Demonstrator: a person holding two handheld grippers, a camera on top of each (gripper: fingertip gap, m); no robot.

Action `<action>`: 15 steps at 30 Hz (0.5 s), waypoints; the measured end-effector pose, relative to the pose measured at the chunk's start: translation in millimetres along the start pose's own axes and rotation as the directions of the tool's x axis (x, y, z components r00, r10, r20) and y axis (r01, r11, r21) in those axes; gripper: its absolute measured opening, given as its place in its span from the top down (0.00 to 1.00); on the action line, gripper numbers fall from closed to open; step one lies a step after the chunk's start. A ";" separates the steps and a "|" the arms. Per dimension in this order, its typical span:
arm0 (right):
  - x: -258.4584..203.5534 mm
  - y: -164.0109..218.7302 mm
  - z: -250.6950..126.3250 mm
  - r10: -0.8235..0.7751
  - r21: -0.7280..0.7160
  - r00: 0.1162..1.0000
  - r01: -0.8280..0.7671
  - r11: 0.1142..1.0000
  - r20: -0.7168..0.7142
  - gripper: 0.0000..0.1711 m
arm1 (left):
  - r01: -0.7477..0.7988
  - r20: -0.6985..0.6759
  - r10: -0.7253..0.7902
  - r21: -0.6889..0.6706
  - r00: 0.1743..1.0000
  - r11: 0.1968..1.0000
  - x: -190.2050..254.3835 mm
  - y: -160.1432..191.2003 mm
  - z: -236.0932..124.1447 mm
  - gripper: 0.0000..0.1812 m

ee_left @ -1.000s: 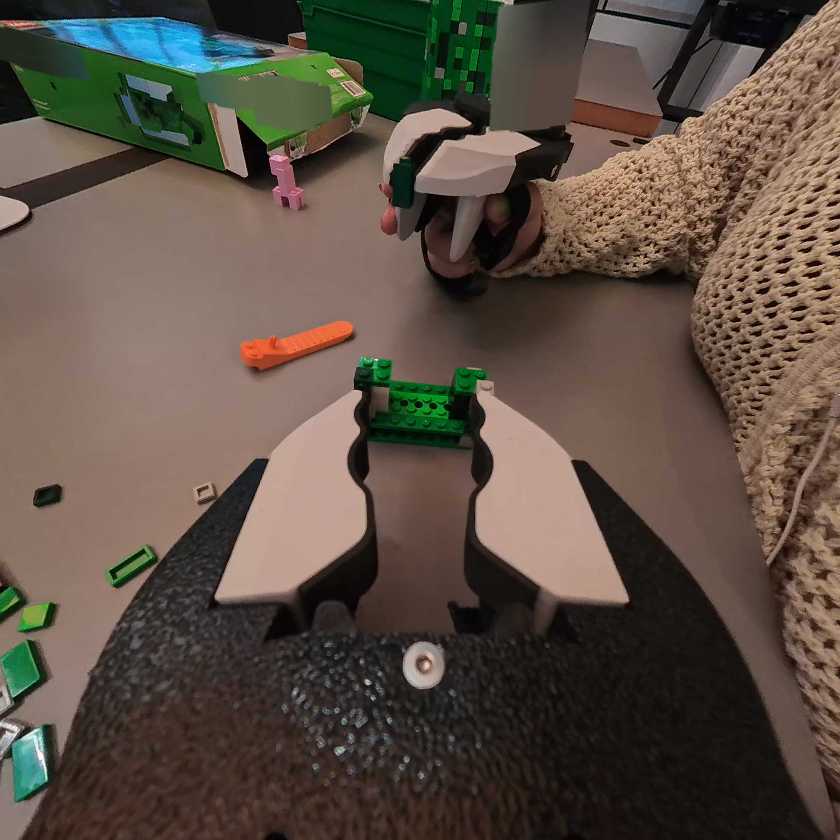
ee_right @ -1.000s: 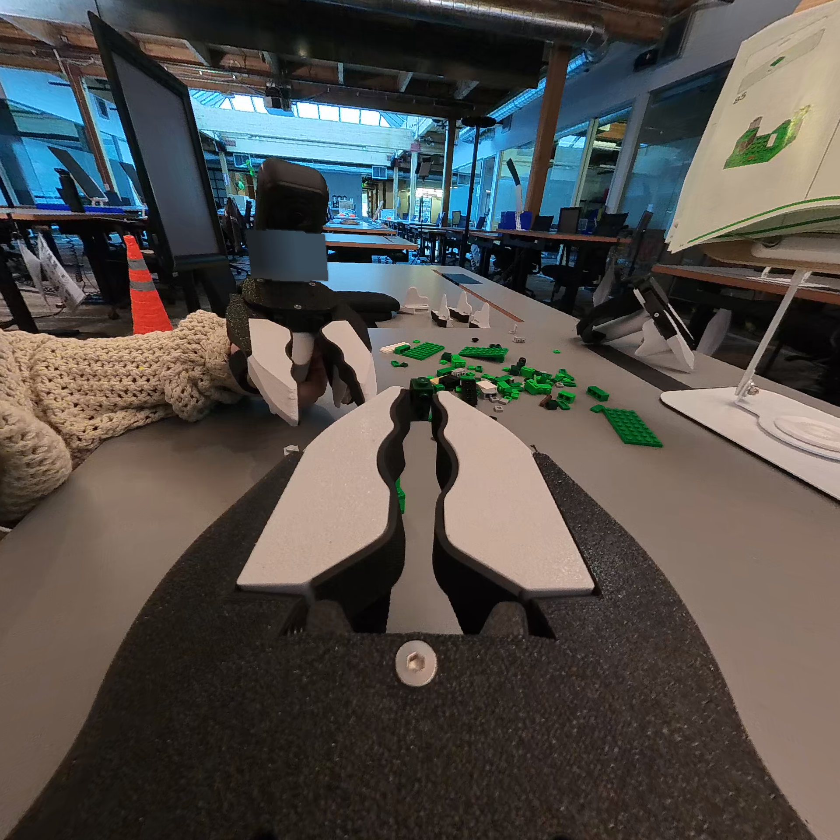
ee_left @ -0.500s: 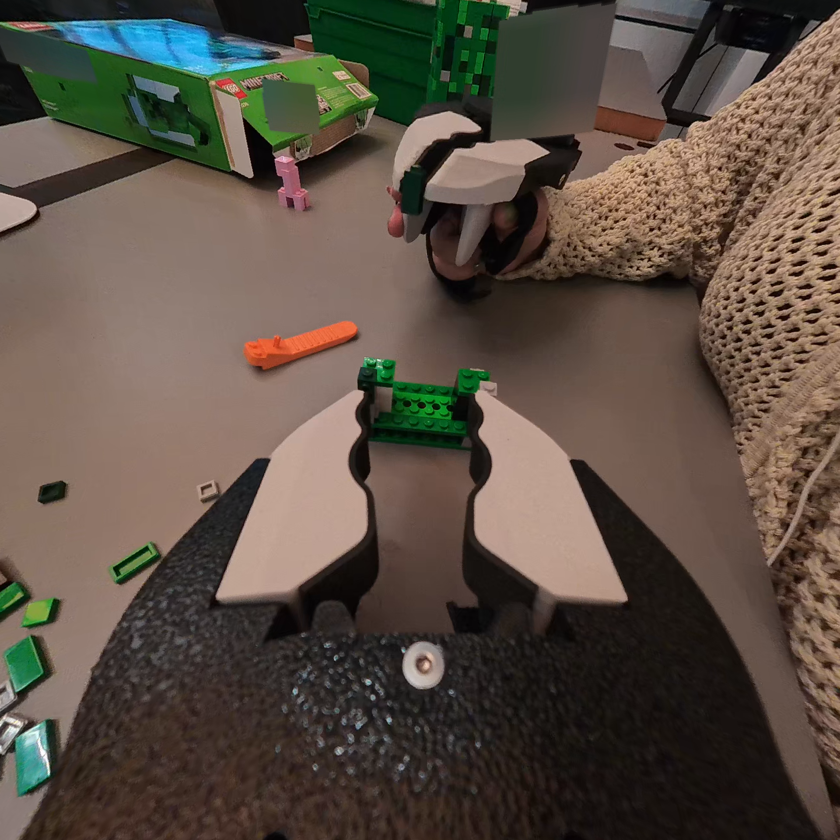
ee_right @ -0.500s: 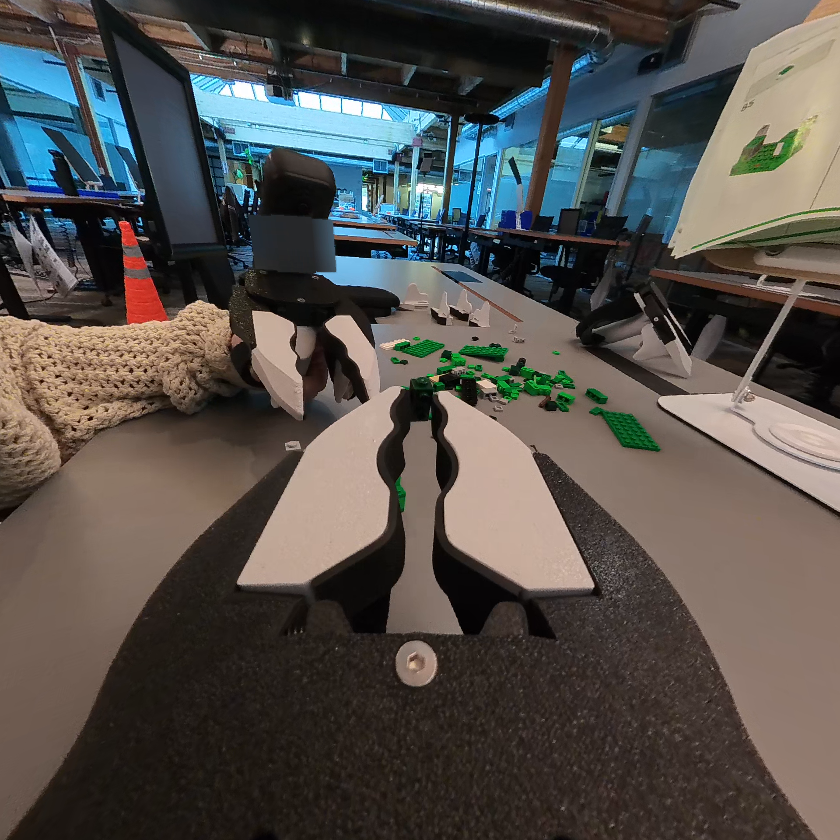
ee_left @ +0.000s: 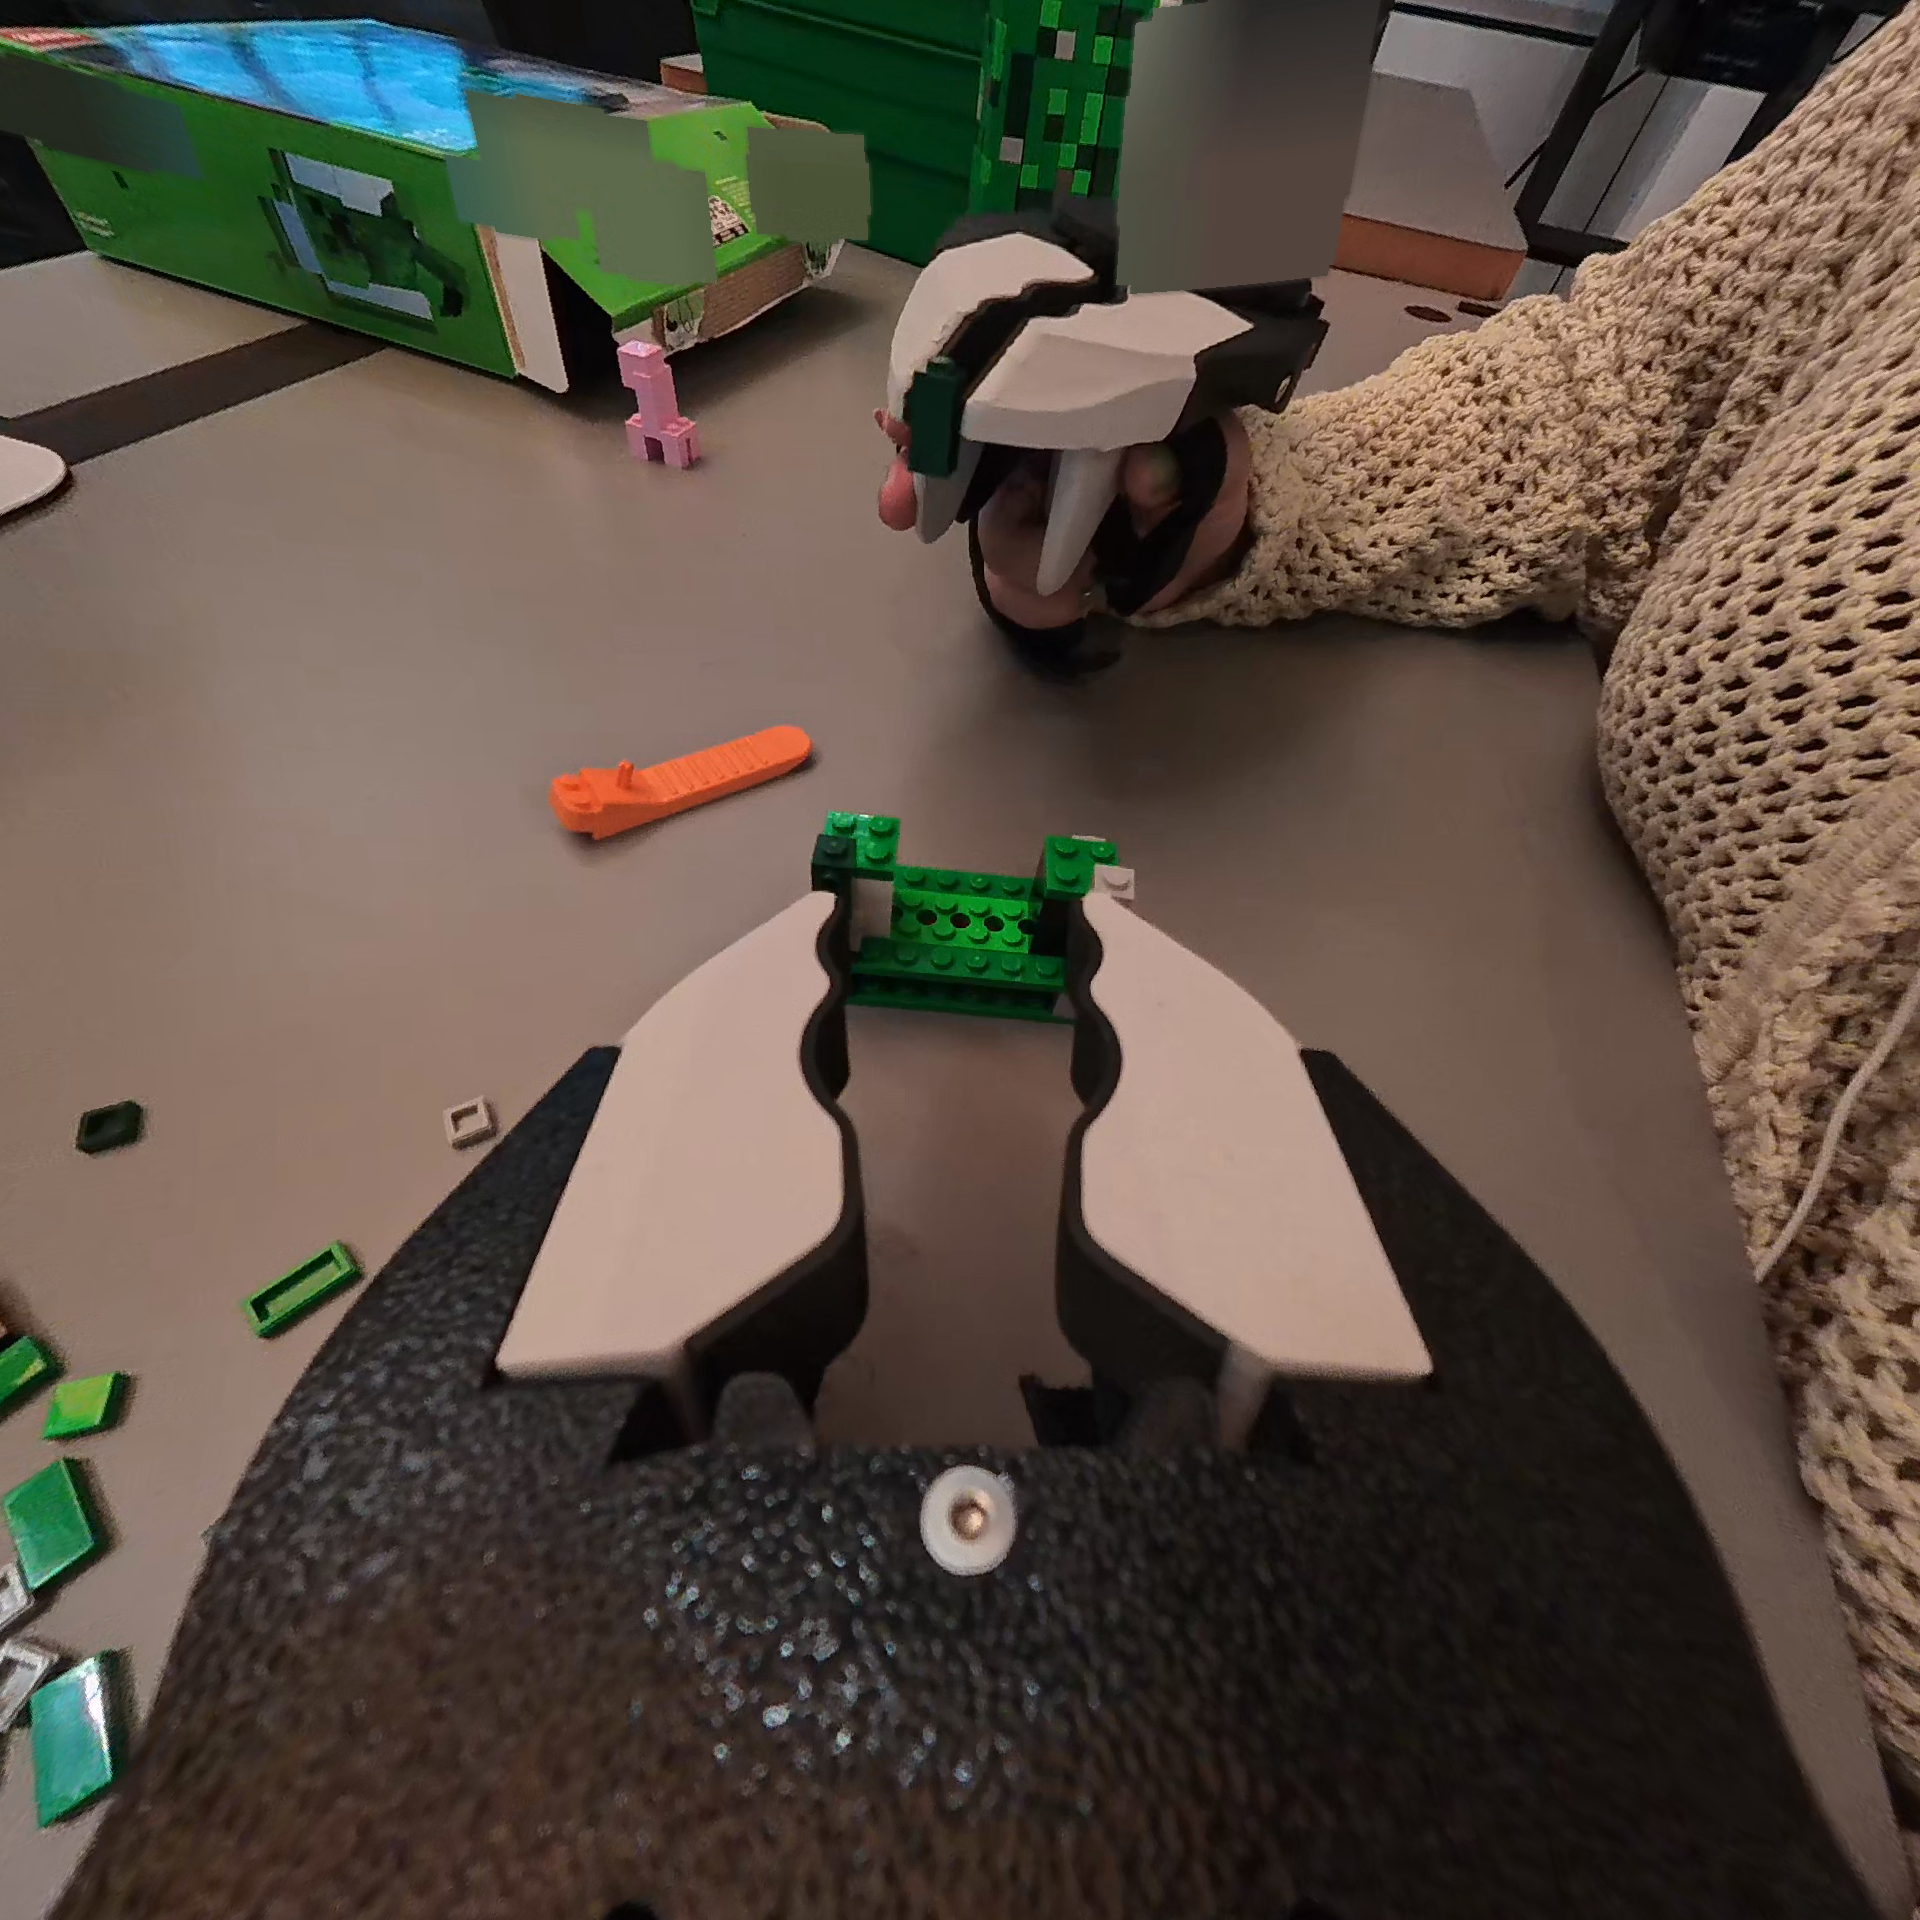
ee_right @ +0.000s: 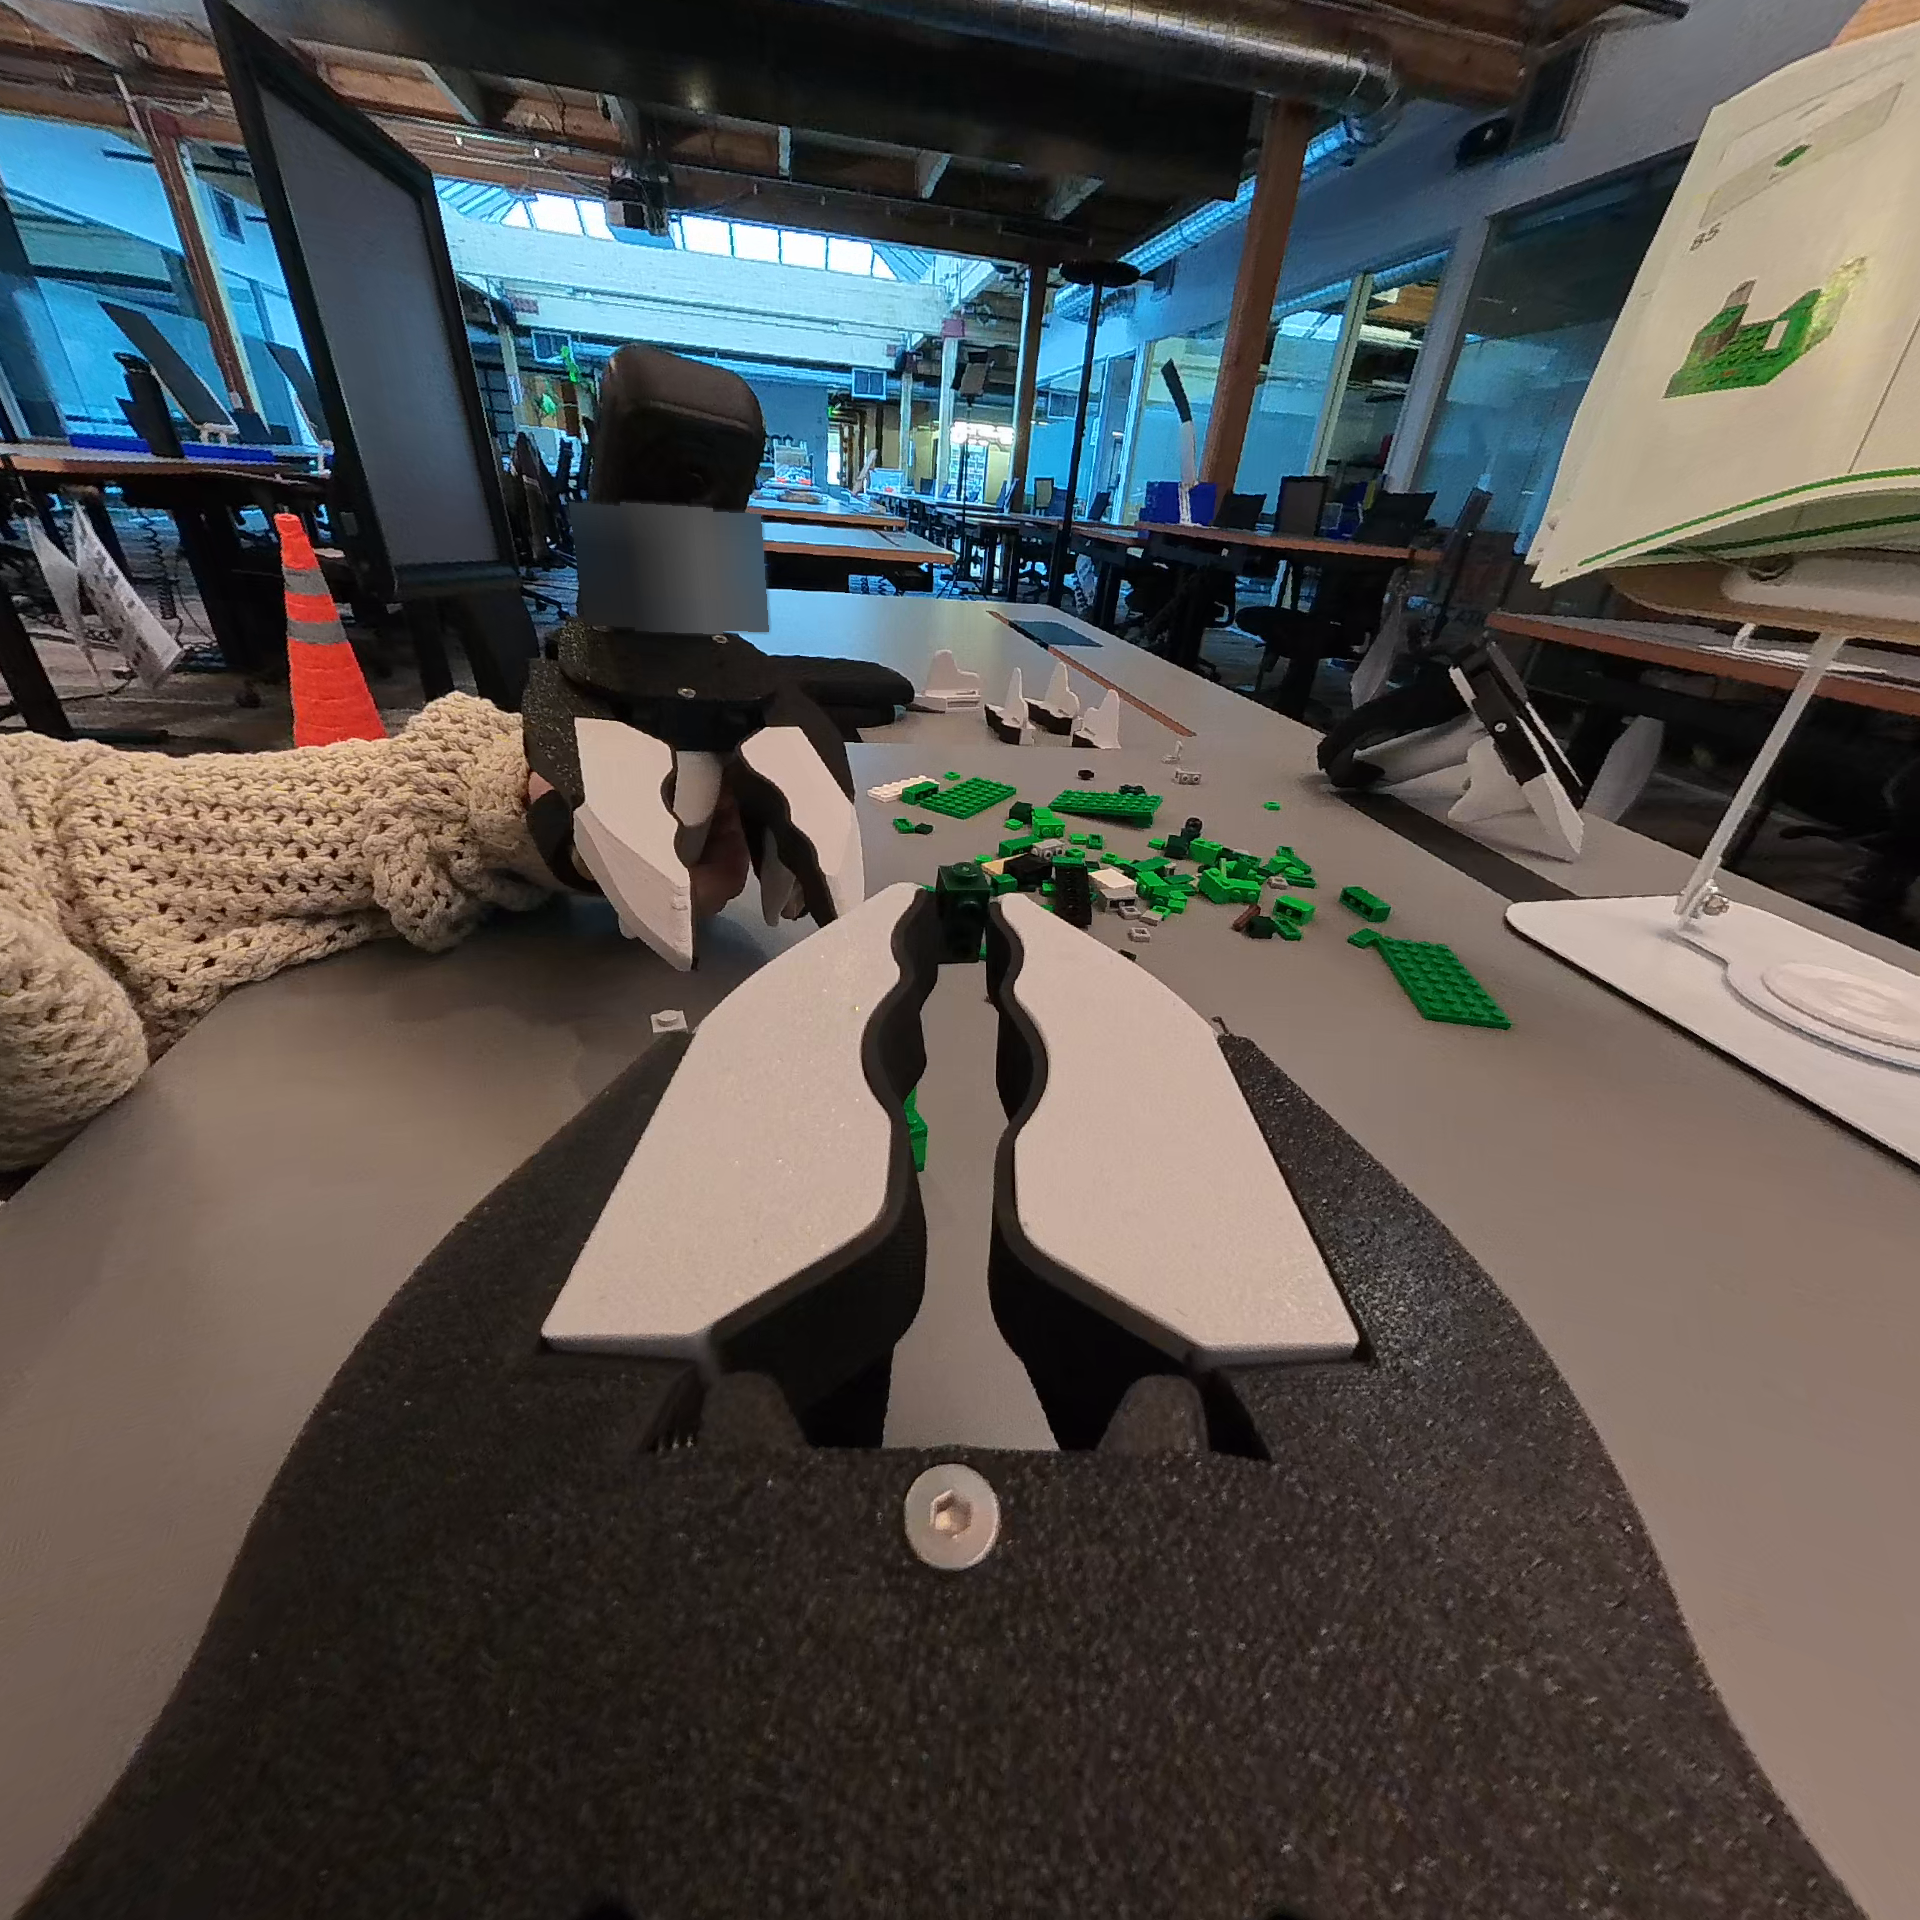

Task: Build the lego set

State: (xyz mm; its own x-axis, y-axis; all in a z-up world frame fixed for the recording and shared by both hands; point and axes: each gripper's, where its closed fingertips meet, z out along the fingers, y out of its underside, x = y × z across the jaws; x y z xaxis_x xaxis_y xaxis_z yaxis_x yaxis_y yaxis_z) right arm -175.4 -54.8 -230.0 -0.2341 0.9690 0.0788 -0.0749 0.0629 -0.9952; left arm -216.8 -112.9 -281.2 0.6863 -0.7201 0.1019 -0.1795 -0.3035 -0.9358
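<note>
A partly built green lego build [ee_left: 961, 925] stands on the grey table [ee_left: 312, 644]. My left gripper [ee_left: 958, 914] is closed on its two sides and holds it. My right gripper [ee_right: 961, 920] is shut on a small dark green brick [ee_right: 961, 902] and is raised above the table. In the left wrist view the right gripper [ee_left: 925, 447] shows beyond the build with the dark green brick [ee_left: 932, 416] at its tips. In the right wrist view the left gripper [ee_right: 727, 883] shows at the left; my right fingers hide most of the build.
An orange brick separator [ee_left: 681, 779], a pink figure [ee_left: 655, 410] and a green box [ee_left: 312, 208] lie beyond the build. Loose green tiles [ee_left: 62, 1517] lie at the left. A pile of loose pieces [ee_right: 1143, 873], a green plate [ee_right: 1439, 977] and a booklet stand [ee_right: 1766, 987] are at the right. One gripper's finger ends stand about 10 cm off the other's.
Almost nothing. The right gripper with the dark green brick has shifted only slightly. The left gripper stays on the build.
</note>
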 end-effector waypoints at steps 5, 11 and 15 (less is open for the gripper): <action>0.2 0.0 0.0 -0.001 0.000 1.000 0.001 1.000 0.000 0.95 | -0.003 0.001 0.003 -0.005 1.000 1.000 0.2 0.6 0.6 0.79; 0.4 0.1 -0.2 0.001 0.000 1.000 -0.001 1.000 0.000 0.95 | -0.003 0.000 0.003 -0.008 1.000 1.000 0.3 0.9 1.1 0.79; 0.4 0.4 0.1 0.004 -0.002 1.000 -0.004 1.000 0.003 0.95 | -0.004 0.004 0.004 -0.005 1.000 1.000 -0.1 0.6 1.2 0.79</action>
State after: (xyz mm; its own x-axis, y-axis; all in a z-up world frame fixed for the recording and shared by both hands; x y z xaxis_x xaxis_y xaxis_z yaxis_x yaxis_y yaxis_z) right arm -175.6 -54.3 -230.4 -0.2370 0.9686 0.0746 -0.0715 0.0592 -0.9957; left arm -216.2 -112.3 -282.2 0.6884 -0.7188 0.0970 -0.1859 -0.3042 -0.9343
